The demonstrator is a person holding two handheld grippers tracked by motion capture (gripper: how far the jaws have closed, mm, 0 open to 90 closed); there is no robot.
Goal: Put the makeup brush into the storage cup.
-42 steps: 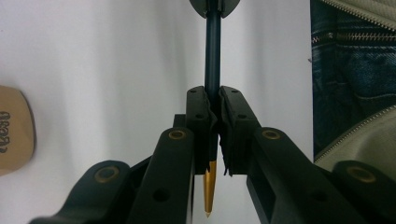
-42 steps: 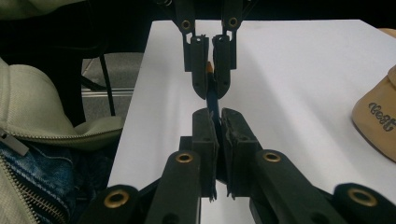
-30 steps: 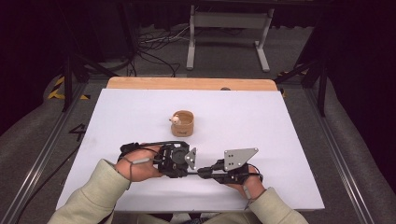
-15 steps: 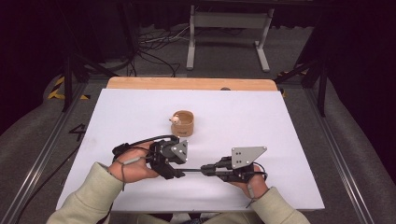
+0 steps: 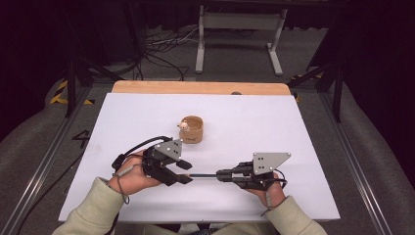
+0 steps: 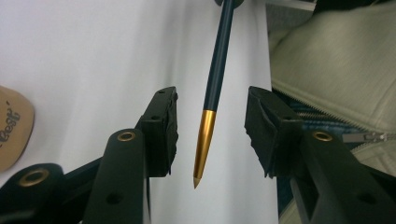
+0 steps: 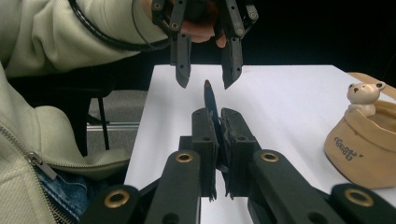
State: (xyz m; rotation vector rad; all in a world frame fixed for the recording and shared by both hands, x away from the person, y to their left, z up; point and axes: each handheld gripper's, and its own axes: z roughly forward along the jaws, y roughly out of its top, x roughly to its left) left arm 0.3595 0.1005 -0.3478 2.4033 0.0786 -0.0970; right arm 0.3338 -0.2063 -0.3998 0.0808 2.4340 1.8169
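The worktop is a white surface with a wooden strip along its far edge. A person's hands enter from the near edge, each holding a gripper.

Right gripper: located toward the near edge, right of centre. Its fingers are closed tightly on a dark pen, holding it by the rear portion of the barrel. The pen extends level toward the other gripper.

Left gripper: located toward the near edge, left of centre. Its fingers are spread apart. The pen, dark blue with a gold tapered tip, lies in the gap between them; contact with either finger is not evident.

A small tan cup-shaped holder with a bear figure on its rim stands near the middle of the worktop, beyond the left gripper and apart from it. Printed lettering on its side is too small to read.
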